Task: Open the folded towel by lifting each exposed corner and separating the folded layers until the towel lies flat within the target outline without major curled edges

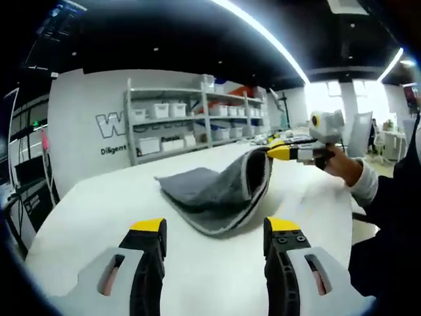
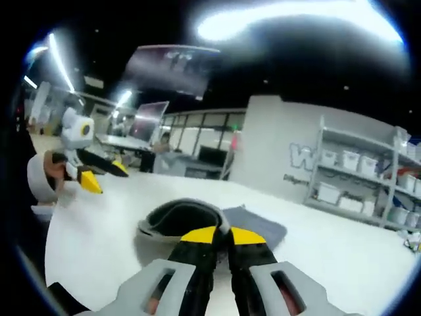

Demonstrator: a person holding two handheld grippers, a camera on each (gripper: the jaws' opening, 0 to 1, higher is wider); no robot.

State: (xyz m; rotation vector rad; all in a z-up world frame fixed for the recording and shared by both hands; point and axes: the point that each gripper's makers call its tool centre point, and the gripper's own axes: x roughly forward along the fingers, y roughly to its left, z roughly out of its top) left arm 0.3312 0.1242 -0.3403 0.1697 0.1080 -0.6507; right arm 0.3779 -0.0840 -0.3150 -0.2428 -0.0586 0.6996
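White table (image 1: 99, 210) fills the foreground, w/ storage shelves (image 1: 191, 122) behind. Grey towel (image 1: 210, 191) lies mid-table, partly unfolded: one layer is flat, the other arcs up in a limp curve, so it looks soft, light, floppy; likely best held at the pale hemmed edge or a corner. Right gripper (image 2: 222, 236), jaws pressed together, pinches the raised towel edge. Left gripper (image 1: 216, 227) hangs just short of the towel, jaws spread, holding nothing.
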